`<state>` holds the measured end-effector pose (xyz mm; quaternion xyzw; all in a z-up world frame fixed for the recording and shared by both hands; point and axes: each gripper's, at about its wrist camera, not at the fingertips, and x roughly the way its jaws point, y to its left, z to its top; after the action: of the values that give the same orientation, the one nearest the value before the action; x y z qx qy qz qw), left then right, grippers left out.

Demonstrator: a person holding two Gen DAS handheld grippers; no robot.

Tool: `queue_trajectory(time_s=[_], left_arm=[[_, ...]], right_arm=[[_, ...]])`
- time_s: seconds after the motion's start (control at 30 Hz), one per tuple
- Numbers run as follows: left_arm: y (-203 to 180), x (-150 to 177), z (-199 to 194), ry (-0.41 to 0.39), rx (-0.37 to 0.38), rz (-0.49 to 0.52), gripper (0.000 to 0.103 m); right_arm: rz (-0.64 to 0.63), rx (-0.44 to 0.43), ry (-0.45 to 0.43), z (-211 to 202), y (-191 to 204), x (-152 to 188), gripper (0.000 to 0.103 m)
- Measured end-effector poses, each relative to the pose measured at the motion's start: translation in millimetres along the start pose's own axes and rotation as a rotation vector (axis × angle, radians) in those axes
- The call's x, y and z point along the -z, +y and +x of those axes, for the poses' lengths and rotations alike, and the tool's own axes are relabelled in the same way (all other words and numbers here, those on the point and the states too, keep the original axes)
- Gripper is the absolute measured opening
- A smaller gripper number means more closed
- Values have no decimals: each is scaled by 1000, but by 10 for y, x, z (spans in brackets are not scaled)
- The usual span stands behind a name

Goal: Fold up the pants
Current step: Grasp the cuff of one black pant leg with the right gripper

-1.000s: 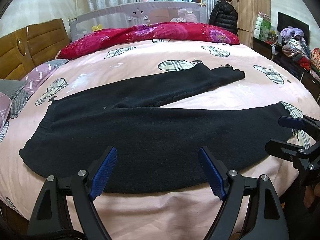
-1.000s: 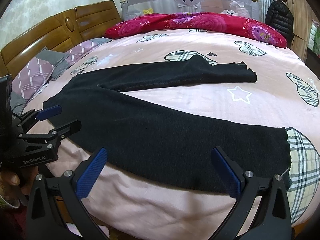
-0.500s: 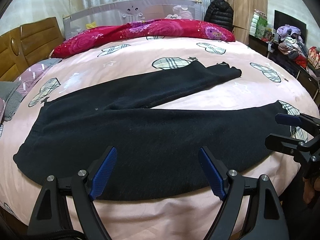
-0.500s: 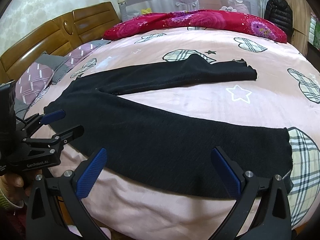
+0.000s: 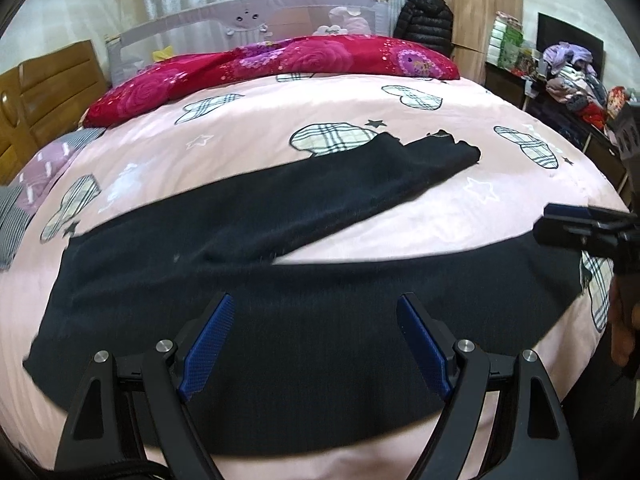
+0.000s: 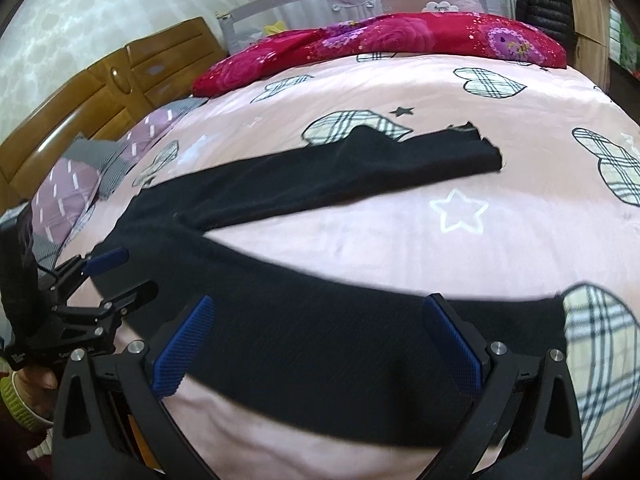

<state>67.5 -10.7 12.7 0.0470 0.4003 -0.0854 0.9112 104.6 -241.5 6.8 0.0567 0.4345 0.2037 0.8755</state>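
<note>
Black pants (image 5: 304, 320) lie spread flat on the pink bed, legs apart in a V; they also show in the right wrist view (image 6: 328, 320). The waist is at the left, the far leg's cuff (image 5: 456, 156) at mid-bed, the near leg's cuff (image 6: 556, 320) at the right. My left gripper (image 5: 316, 336) is open, just above the near edge by the waist and seat. My right gripper (image 6: 320, 340) is open, just above the near leg. Each gripper shows in the other's view: the right one (image 5: 576, 224), the left one (image 6: 112, 276). Neither holds cloth.
The pink sheet (image 5: 360, 100) has plaid heart prints. A red floral quilt (image 5: 280, 64) lies along the far side before a grey bed rail (image 5: 256, 20). Pillows (image 6: 68, 184) and a wooden headboard (image 6: 120, 80) are at the left. Cluttered furniture (image 5: 572, 80) stands at the right.
Both grippers have moved forward and lower toward the near edge of the pants. The pants have not moved. Both jaws stay open.
</note>
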Motion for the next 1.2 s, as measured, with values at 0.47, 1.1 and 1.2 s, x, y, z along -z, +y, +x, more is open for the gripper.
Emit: queue_trajectory(time_s=[0.47,1.1,1.2], left_arm=[[192,-1126,944,109,181,81,84],[111,-1874,2706,439,496,246,83],[68,-1899,2711,467,558,266,80]], right_arm=[[127,-20,83,462,-869,-967,103],[142,-48,294,1584,-1861,-1834,91],[133,-64,346,1710,-1913,-1839,80]])
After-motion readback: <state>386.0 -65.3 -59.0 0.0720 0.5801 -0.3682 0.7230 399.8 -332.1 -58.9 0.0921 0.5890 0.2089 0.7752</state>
